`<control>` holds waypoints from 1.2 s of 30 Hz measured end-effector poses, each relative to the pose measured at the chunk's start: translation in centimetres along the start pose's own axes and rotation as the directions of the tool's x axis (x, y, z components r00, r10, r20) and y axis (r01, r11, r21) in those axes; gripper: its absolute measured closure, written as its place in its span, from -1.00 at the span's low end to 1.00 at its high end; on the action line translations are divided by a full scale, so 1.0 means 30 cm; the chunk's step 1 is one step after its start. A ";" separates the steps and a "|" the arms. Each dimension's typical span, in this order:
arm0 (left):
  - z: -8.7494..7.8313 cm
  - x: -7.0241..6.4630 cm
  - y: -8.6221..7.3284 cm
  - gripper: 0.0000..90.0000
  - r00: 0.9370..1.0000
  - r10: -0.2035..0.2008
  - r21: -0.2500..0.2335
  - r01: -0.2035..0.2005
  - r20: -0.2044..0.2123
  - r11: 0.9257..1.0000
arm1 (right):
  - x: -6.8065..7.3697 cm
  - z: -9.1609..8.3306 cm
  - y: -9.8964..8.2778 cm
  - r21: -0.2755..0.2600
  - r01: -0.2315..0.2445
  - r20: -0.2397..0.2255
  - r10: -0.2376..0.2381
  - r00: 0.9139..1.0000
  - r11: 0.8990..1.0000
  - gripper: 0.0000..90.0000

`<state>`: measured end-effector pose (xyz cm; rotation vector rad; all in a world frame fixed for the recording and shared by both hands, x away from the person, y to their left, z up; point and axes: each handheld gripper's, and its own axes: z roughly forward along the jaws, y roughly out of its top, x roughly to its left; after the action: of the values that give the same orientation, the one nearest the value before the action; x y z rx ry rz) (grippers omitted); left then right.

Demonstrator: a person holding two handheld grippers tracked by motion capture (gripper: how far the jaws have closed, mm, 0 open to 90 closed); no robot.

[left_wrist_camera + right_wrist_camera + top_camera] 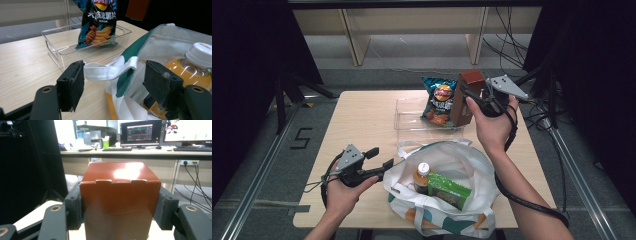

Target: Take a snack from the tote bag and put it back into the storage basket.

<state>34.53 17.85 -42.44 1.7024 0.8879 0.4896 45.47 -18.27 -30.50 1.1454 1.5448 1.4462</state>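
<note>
Two items sit unpacked at 12 o'clock: chip bag (pixel 439 101) in the clear tray (pixel 407 120), brown box (pixel 466 96) clamped in the right tool (pixel 472 97) over the tray's edge. Left tool (pixel 380 158), jaws wide, straddles the tote bag (pixel 447 210) strap. Bottle (pixel 422 176) and green box (pixel 449 190) remain inside.
</note>
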 end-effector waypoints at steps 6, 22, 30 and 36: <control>0.001 -0.002 -0.002 -0.29 1.000 -0.007 -0.001 0.007 0.001 1.000 | -0.004 0.018 0.002 0.006 0.001 0.007 -0.001 1.000 1.000 -0.13; 0.000 -0.003 -0.005 -0.29 1.000 -0.004 -0.005 0.004 0.010 1.000 | -0.012 0.067 -0.003 0.014 0.010 0.034 -0.011 0.999 1.000 -0.13; 0.000 -0.003 -0.006 -0.29 1.000 -0.003 -0.004 0.003 0.010 1.000 | -0.012 0.086 -0.009 0.028 0.005 0.043 -0.007 0.999 1.000 -0.13; -0.001 -0.005 -0.005 -0.29 1.000 -0.001 -0.007 0.001 0.008 1.000 | -0.003 0.097 -0.012 0.032 -0.008 0.048 0.006 0.999 0.999 -0.13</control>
<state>34.38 17.77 -42.56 1.6966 0.8802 0.4838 48.15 -17.33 -31.18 1.1966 1.5377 1.3933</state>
